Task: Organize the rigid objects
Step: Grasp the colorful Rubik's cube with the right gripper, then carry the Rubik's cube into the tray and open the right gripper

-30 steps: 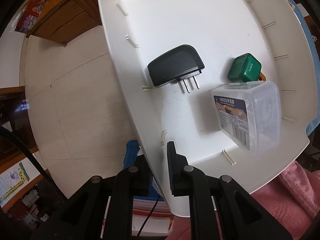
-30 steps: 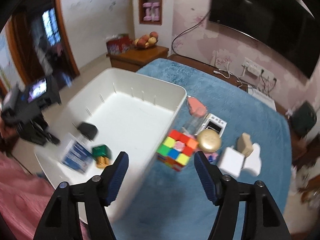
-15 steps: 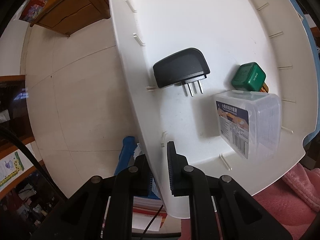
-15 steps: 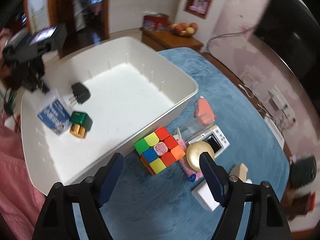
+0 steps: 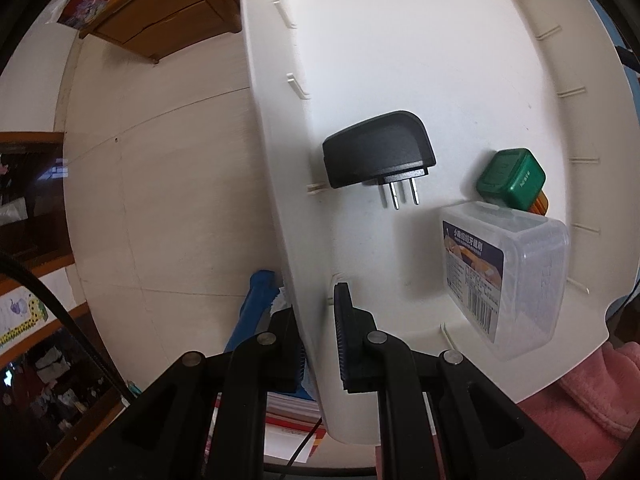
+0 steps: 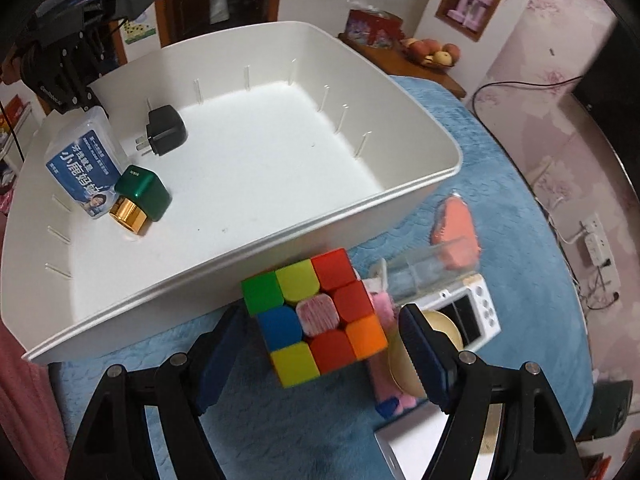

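While left claw (image 5: 318, 338) pinches bin (image 5: 276, 184) (rim).

the right gripper (image 6: 320, 356) hangs over the blue cloth (image 6: 280, 420), jaws wide on either side of the colourful cube (image 6: 316, 316), pads not touching it; beside the cube sits the white bin (image 6: 400, 184), holding a black charger (image 6: 166, 130), a green-capped bottle (image 6: 140, 198) and a clear box (image 6: 82, 160)

Two steep downward views, shared bin (image 5: 272, 160) (image 6: 400, 184)

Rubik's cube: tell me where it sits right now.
In the right wrist view the Rubik's cube sits on the blue cloth, just outside the white bin's near wall, between the open right tongs.
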`<state>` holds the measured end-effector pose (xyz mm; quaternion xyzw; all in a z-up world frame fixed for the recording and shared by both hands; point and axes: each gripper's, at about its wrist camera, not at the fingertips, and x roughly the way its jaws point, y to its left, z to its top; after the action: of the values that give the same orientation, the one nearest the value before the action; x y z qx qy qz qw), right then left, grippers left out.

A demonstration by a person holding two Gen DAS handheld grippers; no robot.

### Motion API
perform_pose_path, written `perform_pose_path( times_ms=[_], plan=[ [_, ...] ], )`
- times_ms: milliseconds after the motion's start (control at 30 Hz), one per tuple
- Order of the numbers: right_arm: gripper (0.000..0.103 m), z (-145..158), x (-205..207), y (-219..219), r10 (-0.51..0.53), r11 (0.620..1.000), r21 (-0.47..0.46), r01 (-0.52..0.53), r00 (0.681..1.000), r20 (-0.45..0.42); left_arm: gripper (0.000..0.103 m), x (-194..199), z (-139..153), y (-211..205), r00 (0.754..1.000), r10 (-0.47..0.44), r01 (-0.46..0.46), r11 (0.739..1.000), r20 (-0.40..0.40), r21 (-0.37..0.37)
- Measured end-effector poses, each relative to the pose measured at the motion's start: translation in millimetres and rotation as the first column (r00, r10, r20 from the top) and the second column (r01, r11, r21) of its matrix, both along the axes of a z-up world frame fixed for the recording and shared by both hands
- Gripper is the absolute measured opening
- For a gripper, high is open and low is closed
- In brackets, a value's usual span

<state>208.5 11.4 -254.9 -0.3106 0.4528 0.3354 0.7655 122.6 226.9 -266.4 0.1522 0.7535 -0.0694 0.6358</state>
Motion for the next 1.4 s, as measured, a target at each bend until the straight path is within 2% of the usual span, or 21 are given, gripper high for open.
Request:
perform_pose_path(
  times_ms=[267, 367, 400, 567, 733, 833, 900, 967, 1133, 1267, 1400],
  plan=[
    [0.079, -17.7, 5.0, 6.2, 0.021, 1.000, 0.011, -0.020, 0.999, -0.036, 0.013, 3.9, -3.8, 5.7, 1.000, 0.029, -0.029, 0.999, 0.002, 0.019],
    [0.076, -18.2, 4.9, 2.9, 0.004, 1.000, 0.030, -0.002, 0.999, -0.040, 0.013, 4.3, -4.4, 6.8, 0.999, 0.034, -0.034, 0.999, 0.002, 0.020],
    [0.072, -17.0, 5.0, 1.6, -0.006, 0.999, 0.036, 0.008, 0.999, -0.035, 0.013, 4.0, -4.3, 6.7, 0.999, 0.033, -0.033, 0.999, 0.002, 0.020],
    [0.071, -14.1, 3.7, -1.6, -0.055, 0.997, 0.055, 0.058, 0.997, -0.051, 0.013, 3.9, -4.5, 8.1, 1.000, 0.031, -0.031, 0.999, -0.001, 0.017],
    [0.069, -13.3, -2.8, -4.8, -0.148, 0.985, 0.077, 0.153, 0.987, -0.071, 0.013, 1.6, -4.1, 8.8, 1.000, 0.029, -0.029, 0.999, 0.003, 0.013],
    [0.065, -12.4, -7.3, -12.5, -0.243, 0.961, 0.111, 0.254, 0.965, -0.102, 0.013, 0.0, -3.9, 8.4, 1.000, 0.028, -0.028, 1.000, 0.005, 0.011],
    [0.063, -12.3, -11.4, -19.0, -0.316, 0.933, 0.139, 0.333, 0.940, -0.131, 0.013, -0.2, -3.8, 9.1, 0.999, 0.034, -0.034, 0.999, 0.005, 0.007],
    [0.059, -11.4, -19.0, -28.3, -0.401, 0.886, 0.175, 0.429, 0.900, -0.171, 0.013, -0.7, -3.4, 9.9, 0.999, 0.036, -0.036, 0.999, 0.006, -0.001],
    [0.058, -12.0, -43.6, -51.6, -0.578, 0.712, 0.266, 0.650, 0.758, -0.303, 0.012, -2.8, -1.5, 11.0, 0.999, 0.032, -0.032, 0.999, 0.016, -0.015],
    [0.058, -12.4, -65.7, -63.5, -0.649, 0.582, 0.297, 0.757, 0.652, -0.391, 0.012, -3.8, -0.3, 12.2, 0.999, 0.033, -0.032, 0.999, 0.024, -0.028],
    [0.057, -13.0, -89.2, -74.3, -0.696, 0.471, 0.305, 0.828, 0.561, -0.449, 0.012, -5.8, 2.0, 15.1, 0.999, 0.028, -0.027, 0.999, 0.033, -0.041]
  ],
)
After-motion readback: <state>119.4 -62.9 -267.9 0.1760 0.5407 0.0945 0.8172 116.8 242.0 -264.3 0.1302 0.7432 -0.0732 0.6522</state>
